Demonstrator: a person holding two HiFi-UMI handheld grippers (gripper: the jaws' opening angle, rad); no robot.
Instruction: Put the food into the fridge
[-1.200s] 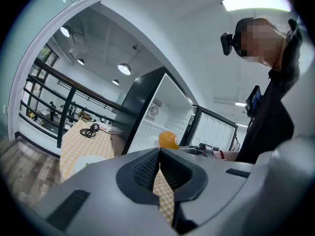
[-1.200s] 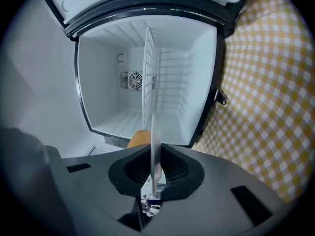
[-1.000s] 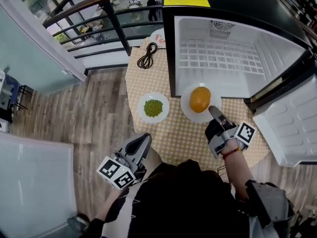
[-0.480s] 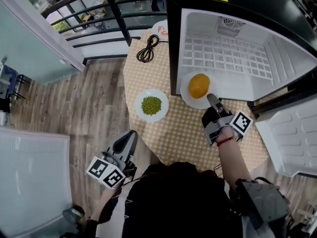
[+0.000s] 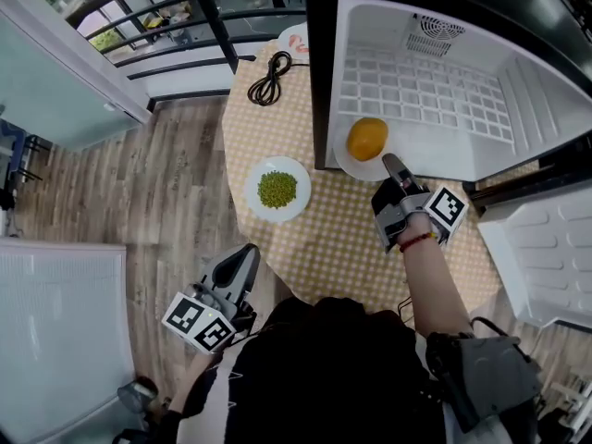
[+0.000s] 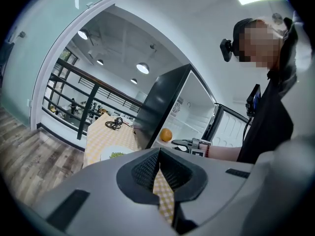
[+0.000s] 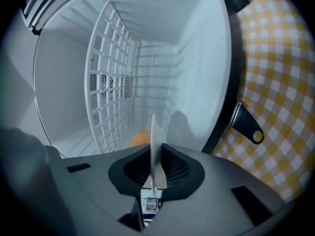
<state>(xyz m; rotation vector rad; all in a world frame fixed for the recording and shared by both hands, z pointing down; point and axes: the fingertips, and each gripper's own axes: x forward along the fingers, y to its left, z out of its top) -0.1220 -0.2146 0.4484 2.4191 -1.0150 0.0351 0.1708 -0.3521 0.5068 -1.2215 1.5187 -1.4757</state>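
Observation:
An orange (image 5: 368, 138) lies on a white plate (image 5: 345, 161) at the mouth of the open fridge (image 5: 416, 81), half over its floor. My right gripper (image 5: 388, 165) is shut on the plate's near rim; in the right gripper view the rim (image 7: 153, 136) stands edge-on between the pads, with the orange (image 7: 139, 137) just behind. A second white plate (image 5: 298, 197) holding green peas (image 5: 277, 189) sits on the checked table (image 5: 342, 239) left of the fridge. My left gripper (image 5: 248, 255) hangs below the table's near-left edge, shut and holding nothing.
The white fridge door (image 5: 546, 248) swings open at the right. A black coiled cable (image 5: 268, 80) lies at the table's far end beside the fridge's dark side wall. A wire shelf (image 7: 110, 77) lines the fridge interior. Wooden floor and railings are to the left.
My right gripper has pushed the plate with the orange forward, from the table in front of the fridge into its opening. The left gripper has dropped a little lower and to the left.

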